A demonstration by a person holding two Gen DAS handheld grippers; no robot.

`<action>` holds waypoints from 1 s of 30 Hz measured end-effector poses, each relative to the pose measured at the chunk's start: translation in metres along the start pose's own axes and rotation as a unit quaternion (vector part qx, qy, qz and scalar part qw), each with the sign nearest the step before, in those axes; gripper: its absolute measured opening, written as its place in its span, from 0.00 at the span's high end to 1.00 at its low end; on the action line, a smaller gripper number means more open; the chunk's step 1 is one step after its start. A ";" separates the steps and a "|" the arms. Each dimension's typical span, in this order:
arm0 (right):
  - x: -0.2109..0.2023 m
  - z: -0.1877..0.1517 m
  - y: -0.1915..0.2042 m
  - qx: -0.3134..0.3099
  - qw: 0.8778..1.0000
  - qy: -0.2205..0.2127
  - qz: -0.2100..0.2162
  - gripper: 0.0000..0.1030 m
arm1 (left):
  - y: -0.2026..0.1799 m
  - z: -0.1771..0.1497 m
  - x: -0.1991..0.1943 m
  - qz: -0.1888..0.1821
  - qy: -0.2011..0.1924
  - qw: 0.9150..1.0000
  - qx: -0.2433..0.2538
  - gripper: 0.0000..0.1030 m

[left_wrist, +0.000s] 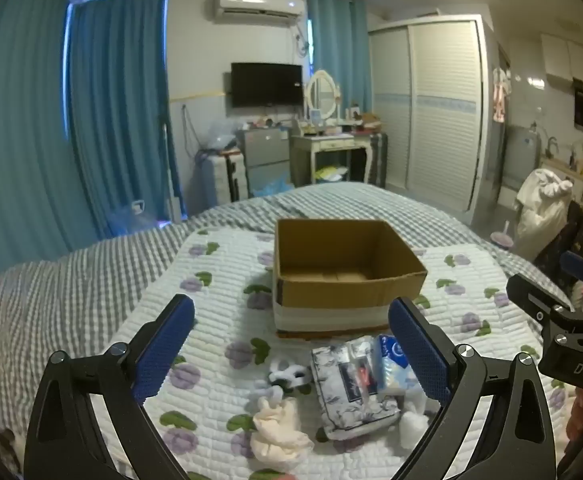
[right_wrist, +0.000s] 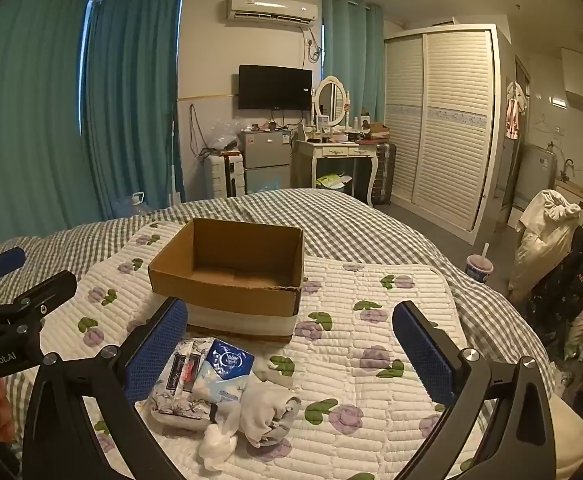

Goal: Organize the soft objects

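**Bedroom bed with an empty box and a pile of soft things waiting**

Teal curtains hang at the left of the room, with a wall television and dressing table in the middle and a slatted white wardrobe at the right. Nearer, a bed (left_wrist: 71, 280) with grey gingham bedding carries a ribbed white quilt (left_wrist: 219, 312) printed with purple flowers.

Left to right on the quilt: the left claw (left_wrist: 291, 344) hovers wide open, holding nothing, its blue pads pebbled. Between its fingers lie a crumpled cream cloth (left_wrist: 279, 436), a small black-and-white item too blurred to name, a floral fabric pouch (left_wrist: 351, 388), and a glossy blue tissue pack (left_wrist: 393, 364). White balled socks (right_wrist: 267, 412) sit just beside these. Beyond the pile stands the open cardboard box (left_wrist: 343, 276), empty, its lower front banded white. The right claw (right_wrist: 291, 340) hovers at the right, equally wide open and empty.

Likely risks: the items touch and overlap, so a pinch may drag two at once. The slick tissue wrapper may slip from the pads. Limp cloth could snag the quilt's ridges, and the light box may slide if nudged.
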State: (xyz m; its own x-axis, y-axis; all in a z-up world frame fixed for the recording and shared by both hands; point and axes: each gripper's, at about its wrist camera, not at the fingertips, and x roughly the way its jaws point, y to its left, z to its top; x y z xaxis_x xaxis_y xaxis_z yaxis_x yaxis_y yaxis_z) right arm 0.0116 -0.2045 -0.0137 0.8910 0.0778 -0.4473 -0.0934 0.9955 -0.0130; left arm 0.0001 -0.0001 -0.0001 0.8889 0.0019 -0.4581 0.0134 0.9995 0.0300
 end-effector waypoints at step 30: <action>0.003 -0.006 0.004 -0.003 1.000 0.000 -0.001 0.00 | 0.010 0.002 -0.009 0.001 -0.004 1.000 -0.012 0.03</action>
State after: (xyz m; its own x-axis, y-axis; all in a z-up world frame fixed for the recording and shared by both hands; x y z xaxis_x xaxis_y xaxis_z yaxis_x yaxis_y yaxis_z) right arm 0.0110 -0.2009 -0.0204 0.8911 0.0760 -0.4475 -0.0945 0.9953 -0.0193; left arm -0.0067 0.0096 0.0058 0.8930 0.0046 -0.4500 -0.0005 1.0000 0.0092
